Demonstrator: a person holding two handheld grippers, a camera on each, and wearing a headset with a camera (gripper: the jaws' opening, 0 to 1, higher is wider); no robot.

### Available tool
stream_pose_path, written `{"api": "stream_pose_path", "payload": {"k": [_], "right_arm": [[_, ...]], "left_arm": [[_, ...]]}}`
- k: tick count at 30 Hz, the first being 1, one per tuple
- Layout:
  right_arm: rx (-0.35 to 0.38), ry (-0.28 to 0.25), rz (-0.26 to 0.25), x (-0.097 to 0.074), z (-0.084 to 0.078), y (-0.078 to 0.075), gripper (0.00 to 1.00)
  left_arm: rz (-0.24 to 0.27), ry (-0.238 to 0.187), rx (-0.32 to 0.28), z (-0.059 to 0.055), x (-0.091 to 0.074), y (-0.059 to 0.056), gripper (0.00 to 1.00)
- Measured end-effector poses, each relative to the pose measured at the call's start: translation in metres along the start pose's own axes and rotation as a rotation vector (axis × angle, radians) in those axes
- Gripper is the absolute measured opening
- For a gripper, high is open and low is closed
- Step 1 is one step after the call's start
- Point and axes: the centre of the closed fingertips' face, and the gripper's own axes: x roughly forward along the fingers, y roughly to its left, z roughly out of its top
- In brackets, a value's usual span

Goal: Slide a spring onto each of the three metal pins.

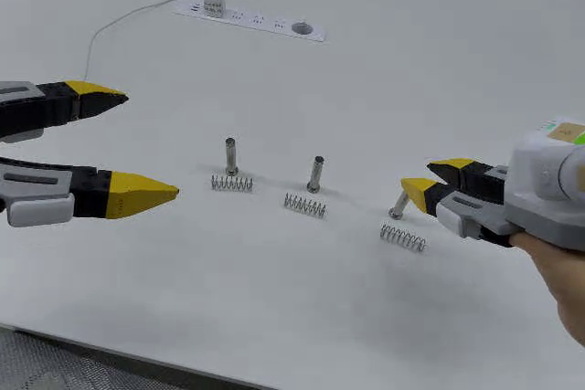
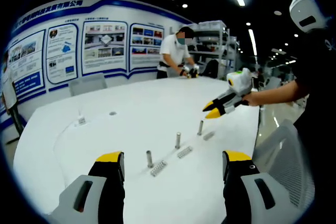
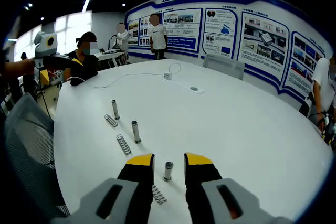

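Three short metal pins stand upright on the white table: left pin [image 1: 231, 155], middle pin [image 1: 316, 173], right pin [image 1: 399, 204]. A spring lies flat in front of each: left spring [image 1: 232, 184], middle spring [image 1: 304, 205], right spring [image 1: 403, 238]. My left gripper [image 1: 137, 146] hovers wide open at the left, apart from the pins [image 2: 149, 159]. My right gripper [image 1: 431, 180] is open, its yellow tips just right of the right pin. In the right gripper view that pin [image 3: 168, 171] stands between the tips of the right gripper [image 3: 167, 161], with its spring [image 3: 158, 194] below.
A white power strip [image 1: 250, 17] with a plugged charger and cable lies at the far side of the table. The table's near edge [image 1: 137, 353] runs along the bottom left. People stand and sit beyond the table [image 3: 156, 32].
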Motion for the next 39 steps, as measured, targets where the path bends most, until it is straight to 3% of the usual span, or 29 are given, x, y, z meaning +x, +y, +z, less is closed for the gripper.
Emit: {"api": "stream_pose_path", "payload": {"k": [4,9,14,22,32,39], "right_arm": [[-0.043,0.023,0.034,-0.008,-0.012,0.0,0.24],[-0.136,0.11,0.099,-0.008,-0.041,0.004,0.24],[-0.15,0.177,0.169,-0.001,-0.064,0.012,0.24],[-0.189,0.237,0.257,0.015,-0.079,0.022,0.23],[-0.227,0.284,0.312,0.02,-0.09,0.028,0.19],[-0.162,0.281,0.327,0.021,-0.091,0.026,0.18]], "left_arm": [[-0.01,0.012,0.006,-0.003,0.002,-0.002,0.78],[-0.02,0.032,0.003,-0.008,0.003,-0.004,0.77],[-0.026,0.046,0.001,-0.012,0.003,-0.002,0.76],[-0.02,0.053,-0.005,-0.013,0.003,0.0,0.75],[-0.023,0.069,-0.014,-0.019,0.002,-0.001,0.74],[-0.016,0.067,-0.017,-0.018,0.0,0.001,0.73]]}}
